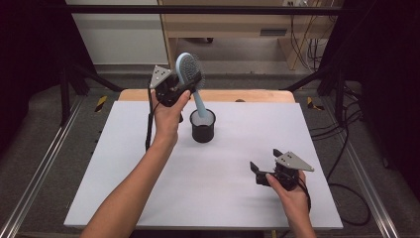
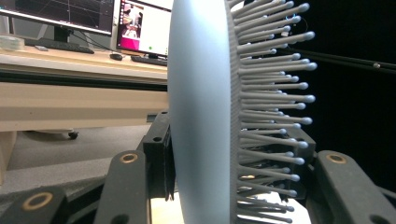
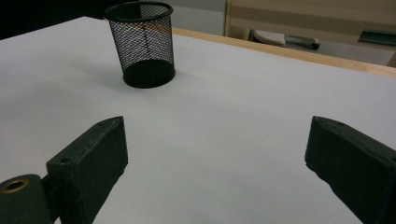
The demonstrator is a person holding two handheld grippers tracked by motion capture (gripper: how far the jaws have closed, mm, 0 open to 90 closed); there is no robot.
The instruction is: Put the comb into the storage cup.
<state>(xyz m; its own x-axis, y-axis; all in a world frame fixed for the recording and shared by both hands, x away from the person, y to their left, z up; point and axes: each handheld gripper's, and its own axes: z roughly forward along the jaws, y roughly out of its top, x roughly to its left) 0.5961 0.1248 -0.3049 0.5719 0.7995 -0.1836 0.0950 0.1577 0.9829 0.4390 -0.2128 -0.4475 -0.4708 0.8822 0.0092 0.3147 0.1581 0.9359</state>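
Note:
A light blue hairbrush (image 1: 189, 69) hangs tilted above the table, head up and handle down. My left gripper (image 1: 190, 84) is shut on its head; in the left gripper view the brush (image 2: 201, 116) stands between the two black jaws, with its bristles pointing right. The handle's end sits at the mouth of a black mesh cup (image 1: 203, 128); whether it reaches inside I cannot tell. My right gripper (image 1: 265, 159) rests low at the table's front right, open with nothing between its fingers. In the right gripper view (image 3: 217, 140) it faces the cup (image 3: 144, 42).
The white tabletop (image 1: 223, 183) has a wooden strip (image 1: 237, 95) along its far edge. Dark frame posts and cables stand at both sides. In the left gripper view, a desk with monitors (image 2: 140, 28) lies beyond the table.

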